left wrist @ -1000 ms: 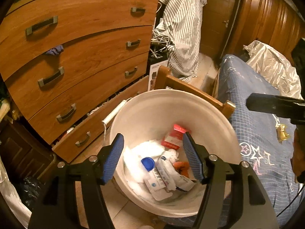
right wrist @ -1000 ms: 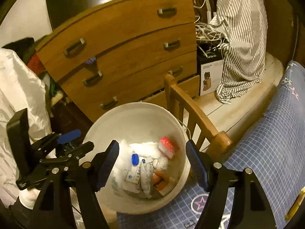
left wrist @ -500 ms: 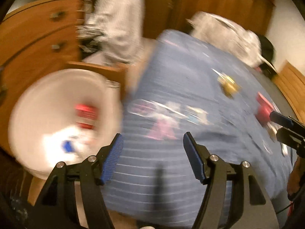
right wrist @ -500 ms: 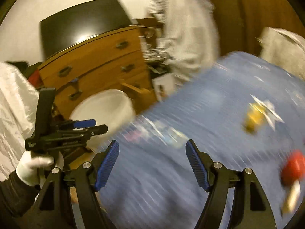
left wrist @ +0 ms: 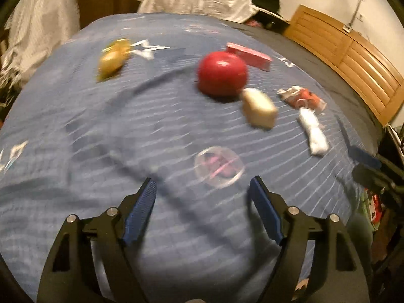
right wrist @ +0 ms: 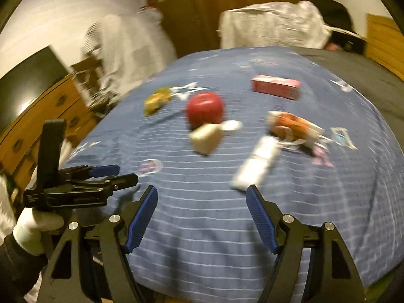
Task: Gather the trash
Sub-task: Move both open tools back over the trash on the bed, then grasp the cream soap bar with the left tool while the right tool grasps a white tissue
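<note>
Trash to be collected lies scattered on the blue bed cover (left wrist: 101, 126): a white rolled wrapper (right wrist: 257, 166), a crumpled red-and-white packet (right wrist: 293, 126) just beyond it, a clear round lid (left wrist: 219, 166), a cream block (left wrist: 257, 108), a red round object (left wrist: 222, 73), a pink box (left wrist: 250, 55) and a yellow item (left wrist: 112, 59) further off. All pieces rest on the cover, none is held.

Step in hand, as judged: approach for the next pick. The left hand-held gripper (left wrist: 202, 202) hangs over the near part of the bed, jaws opening and with nothing between them; the clear round lid lies just ahead of its fingertips. The right hand-held gripper (right wrist: 202, 202) stands wide and empty; the white rolled wrapper lies just beyond its right pad (right wrist: 260, 217).

Next move calls for: bringing each hand-held gripper down so that the pads straddle one piece, then closing. The lid is flat and thin, so it probably needs a low approach angle against the soft cover. The frames are blurred, so finer detail cannot be told
</note>
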A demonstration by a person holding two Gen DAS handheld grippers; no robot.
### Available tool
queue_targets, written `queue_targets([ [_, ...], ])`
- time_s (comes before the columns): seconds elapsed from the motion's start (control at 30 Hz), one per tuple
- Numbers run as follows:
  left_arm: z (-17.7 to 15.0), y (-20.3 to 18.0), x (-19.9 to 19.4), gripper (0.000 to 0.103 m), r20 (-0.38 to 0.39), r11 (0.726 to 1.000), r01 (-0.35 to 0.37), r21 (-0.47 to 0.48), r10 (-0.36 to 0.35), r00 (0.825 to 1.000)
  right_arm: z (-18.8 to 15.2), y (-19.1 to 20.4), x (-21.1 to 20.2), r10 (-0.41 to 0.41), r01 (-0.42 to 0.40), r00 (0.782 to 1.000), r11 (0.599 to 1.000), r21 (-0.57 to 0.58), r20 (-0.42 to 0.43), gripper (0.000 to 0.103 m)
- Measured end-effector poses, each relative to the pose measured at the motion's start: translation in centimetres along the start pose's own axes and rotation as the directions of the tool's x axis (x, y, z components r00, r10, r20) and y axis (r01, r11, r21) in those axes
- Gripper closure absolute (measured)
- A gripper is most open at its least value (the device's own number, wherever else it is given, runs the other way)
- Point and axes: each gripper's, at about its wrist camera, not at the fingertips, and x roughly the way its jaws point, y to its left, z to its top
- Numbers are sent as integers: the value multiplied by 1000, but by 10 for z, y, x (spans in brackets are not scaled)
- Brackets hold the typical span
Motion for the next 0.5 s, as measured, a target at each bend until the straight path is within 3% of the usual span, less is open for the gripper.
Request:
queue_targets([
  [0.37,57,-59,63,30,-23,997,61,48,-60,998,1,-22,9,-17,16,1000,996,93,13,28],
  [0.5,69,-61,71,47,-34,997,56,46,-54,998,7,-22,16,-24,22,1000,994,103,12,28],
])
